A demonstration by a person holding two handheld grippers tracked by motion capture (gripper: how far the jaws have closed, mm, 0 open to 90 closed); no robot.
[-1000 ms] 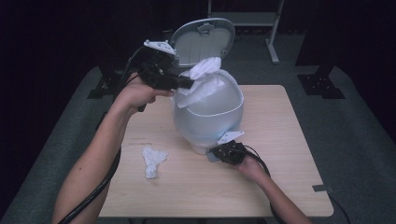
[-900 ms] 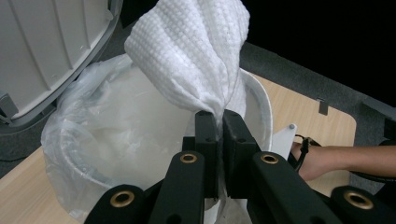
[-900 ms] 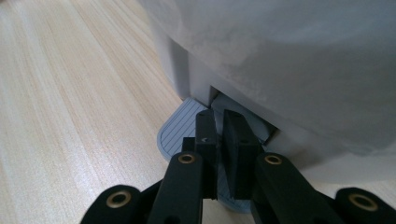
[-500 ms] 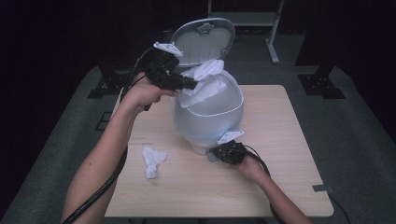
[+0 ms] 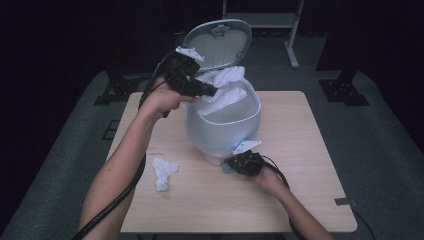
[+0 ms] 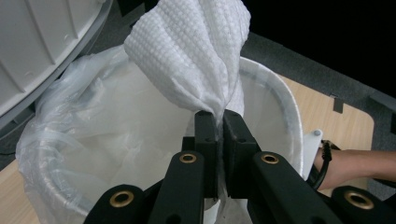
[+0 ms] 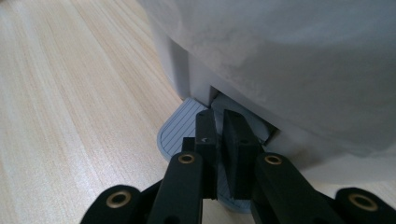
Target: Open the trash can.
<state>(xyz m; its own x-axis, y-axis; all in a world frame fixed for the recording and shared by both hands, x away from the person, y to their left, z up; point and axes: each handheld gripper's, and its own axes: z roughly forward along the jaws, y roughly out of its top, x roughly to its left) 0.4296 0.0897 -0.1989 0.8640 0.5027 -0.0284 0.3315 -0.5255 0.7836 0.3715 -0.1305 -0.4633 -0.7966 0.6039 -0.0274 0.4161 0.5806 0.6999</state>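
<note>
A white pedal bin (image 5: 222,127) stands mid-table with its lid (image 5: 218,44) swung up and a clear liner (image 6: 93,135) inside. My left gripper (image 5: 209,92) (image 6: 218,114) is shut on a white paper towel (image 5: 227,80) (image 6: 191,56) held over the bin's mouth. My right gripper (image 5: 231,163) (image 7: 218,116) is shut with nothing between its jaws and presses down on the grey foot pedal (image 7: 180,128) at the bin's base. A second crumpled paper towel (image 5: 164,171) lies on the table left of the bin.
The wooden table (image 5: 310,150) has bare room to the right and in front. Dark floor and metal stand legs (image 5: 345,90) surround it.
My left gripper has moved right and a little down with the towel, closer over the bin's mouth. The right gripper has stayed on the pedal.
</note>
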